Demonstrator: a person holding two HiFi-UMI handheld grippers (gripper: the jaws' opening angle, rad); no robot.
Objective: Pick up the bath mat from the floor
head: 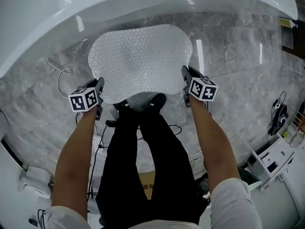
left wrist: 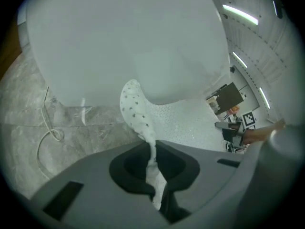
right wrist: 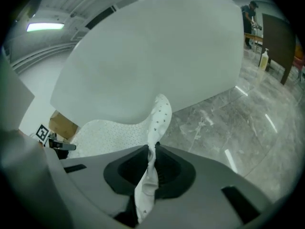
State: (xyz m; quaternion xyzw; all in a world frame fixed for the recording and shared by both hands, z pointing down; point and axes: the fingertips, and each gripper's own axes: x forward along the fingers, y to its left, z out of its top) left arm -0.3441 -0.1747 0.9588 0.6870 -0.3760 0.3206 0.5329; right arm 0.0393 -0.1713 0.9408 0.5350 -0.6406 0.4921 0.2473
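White perforated bath mat (head: pixel 140 61) pinched at both near corners. Left gripper (left wrist: pixel 153 162) shut tight on a bunched fold of the left corner; right gripper (right wrist: pixel 151 162) closed the same way on the right corner. Spreads out flat from the two grips, near edge held up just over the toes of black shoes (head: pixel 143 101), above grey marble floor (head: pixel 238 94). Reaches toward the curved white bathtub (head: pixel 143 4). Thin white cable (head: pixel 61 75) looped on the floor at left.

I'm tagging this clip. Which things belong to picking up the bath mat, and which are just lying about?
Job in hand: bath mat, left tool and right tool, both shut on its edge.
Lying about: bathtub, white cable, cardboard box.
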